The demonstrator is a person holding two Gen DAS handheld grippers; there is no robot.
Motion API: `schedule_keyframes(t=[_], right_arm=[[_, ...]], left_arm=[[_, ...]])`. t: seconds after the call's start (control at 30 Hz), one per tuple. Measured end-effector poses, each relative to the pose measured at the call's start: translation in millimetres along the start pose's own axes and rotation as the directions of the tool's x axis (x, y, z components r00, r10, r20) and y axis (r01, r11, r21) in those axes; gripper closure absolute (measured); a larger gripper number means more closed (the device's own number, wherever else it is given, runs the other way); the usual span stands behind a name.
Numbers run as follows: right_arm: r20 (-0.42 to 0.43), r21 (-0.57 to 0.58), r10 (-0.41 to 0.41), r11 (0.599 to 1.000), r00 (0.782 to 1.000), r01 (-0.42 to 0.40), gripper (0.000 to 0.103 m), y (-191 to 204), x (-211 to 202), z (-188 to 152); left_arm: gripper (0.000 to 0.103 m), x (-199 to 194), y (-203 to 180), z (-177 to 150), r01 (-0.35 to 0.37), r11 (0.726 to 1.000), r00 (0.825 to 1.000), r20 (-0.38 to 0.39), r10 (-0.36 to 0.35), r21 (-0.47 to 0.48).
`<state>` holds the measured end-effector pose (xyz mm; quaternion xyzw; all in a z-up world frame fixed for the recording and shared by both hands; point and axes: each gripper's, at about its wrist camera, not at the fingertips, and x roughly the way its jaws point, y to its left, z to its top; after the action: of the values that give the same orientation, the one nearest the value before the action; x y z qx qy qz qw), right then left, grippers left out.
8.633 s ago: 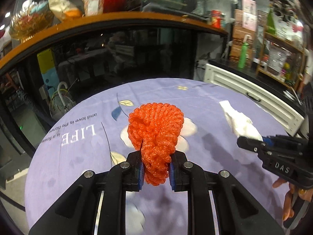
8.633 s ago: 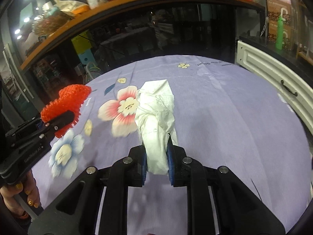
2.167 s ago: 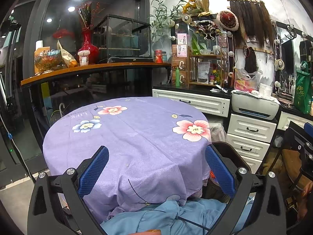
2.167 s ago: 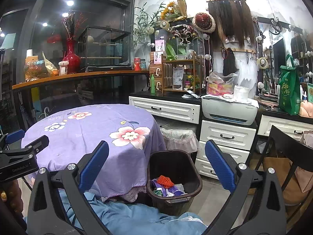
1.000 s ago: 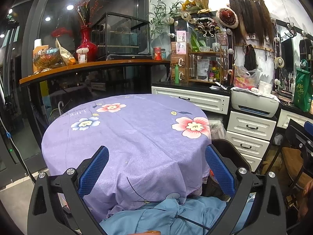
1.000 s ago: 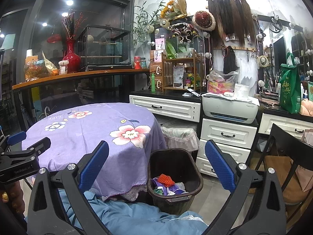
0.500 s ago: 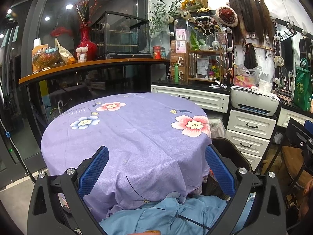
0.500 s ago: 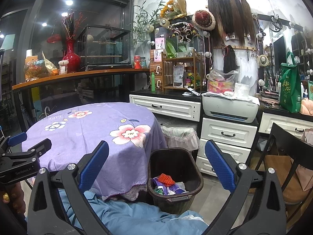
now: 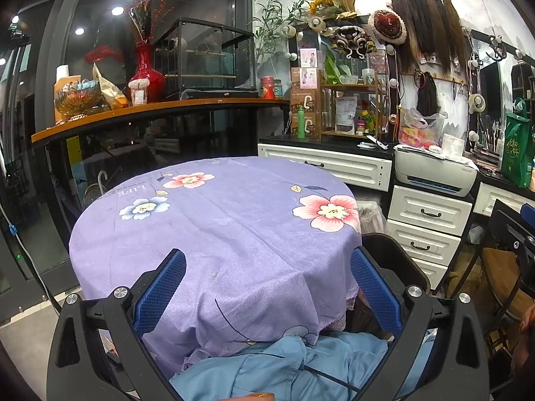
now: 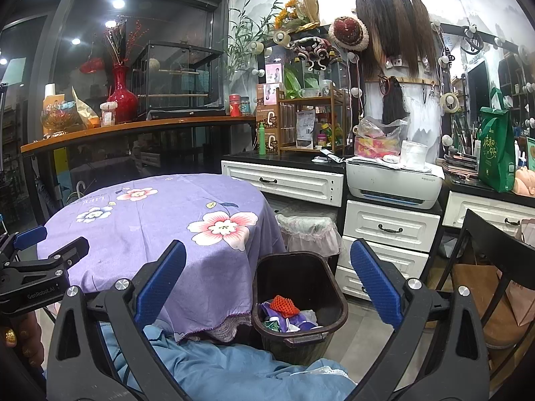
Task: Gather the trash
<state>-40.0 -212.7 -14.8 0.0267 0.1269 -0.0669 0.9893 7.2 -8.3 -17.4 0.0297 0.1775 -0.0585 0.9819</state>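
A round table [image 9: 217, 234] in a purple flowered cloth stands before white drawers [image 10: 391, 224]. Beside it on the floor sits a dark bin [image 10: 297, 300] holding an orange net [image 10: 283, 304] on purple and white scraps. Left gripper [image 9: 267, 294] and right gripper [image 10: 267, 287] both gape wide, holding nothing.

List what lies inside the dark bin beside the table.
In the dark bin, an orange net lies on top of purple and whitish scraps. Anything deeper is covered by that pile.

purple-clothed round table [image 9: 234, 234]; white drawers [image 10: 391, 227]; orange-topped counter [image 9: 150, 110]
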Motion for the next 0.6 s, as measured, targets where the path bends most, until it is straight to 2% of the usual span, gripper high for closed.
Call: schedule_keyframes(t=[0.6], right_arm=[[-0.003, 0.003, 0.0, 1.0, 1.0, 0.0, 0.006, 1.0, 0.2, -2.8]], left_arm=[[0.005, 1.0, 3.0, -5.6, 0.005, 1.0, 1.0, -0.006, -0.005, 0.002]])
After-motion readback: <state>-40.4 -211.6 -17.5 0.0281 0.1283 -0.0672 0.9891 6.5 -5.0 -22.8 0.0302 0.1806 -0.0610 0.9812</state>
